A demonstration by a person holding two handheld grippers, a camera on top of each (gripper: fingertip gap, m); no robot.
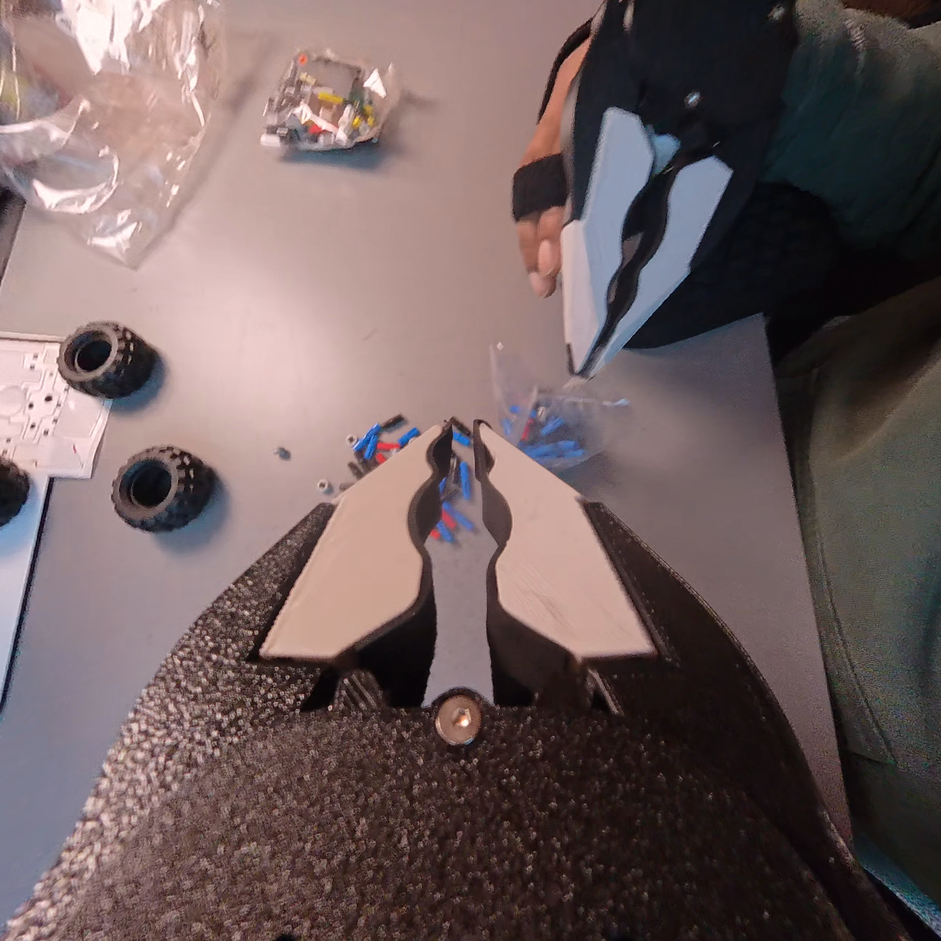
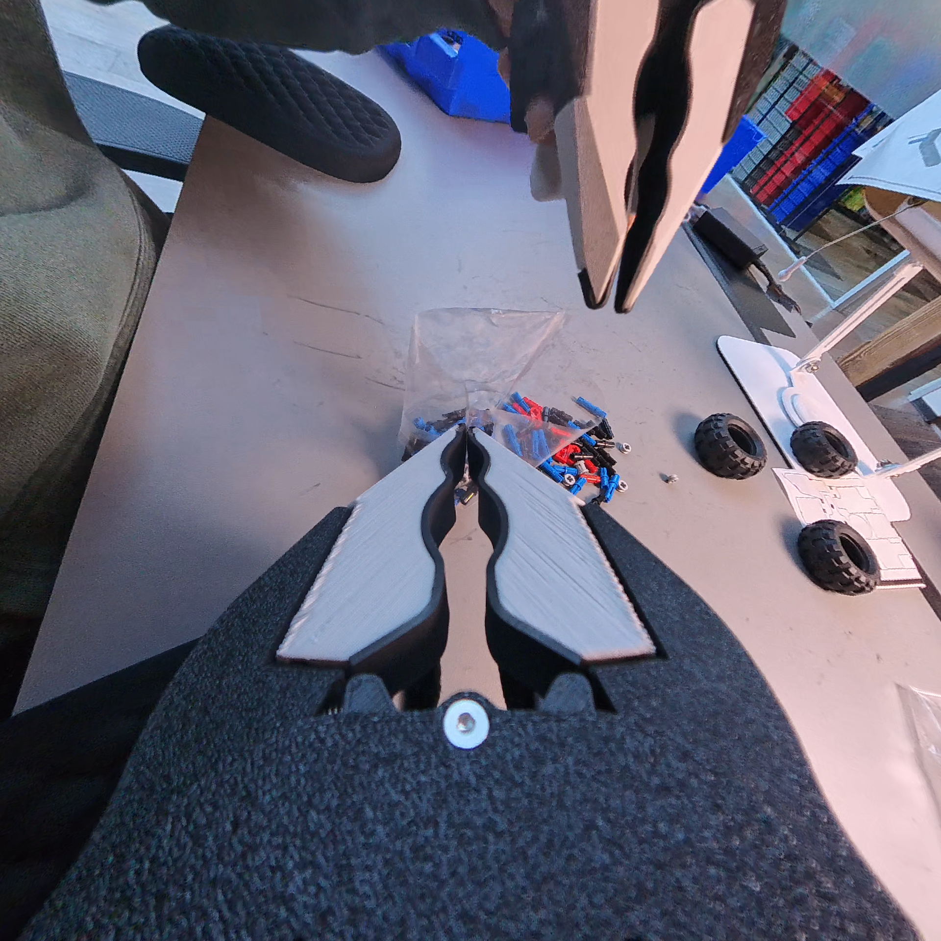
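My right gripper (image 2: 467, 430) is shut on the edge of a small clear bag (image 2: 483, 356) that lies on the grey table (image 2: 254, 407). Blue, red and black pins (image 2: 565, 453) spill from the bag's mouth. In the left wrist view the right gripper (image 1: 580, 369) comes down from the upper right onto the bag (image 1: 552, 433). My left gripper (image 1: 463, 425) hovers over the loose pins (image 1: 397, 445) with its jaws a narrow gap apart and nothing between them. It shows from above in the right wrist view (image 2: 607, 307).
Black toy tyres (image 1: 163, 489) (image 1: 104, 364) lie by a white sheet (image 1: 46, 407). A bag of mixed pieces (image 1: 326, 102) and a big crumpled clear bag (image 1: 102, 102) lie farther off. A white lamp base (image 2: 758, 366) and a chair armrest (image 2: 270, 102) flank the table. About 7 cm separates my left fingertips from my right.
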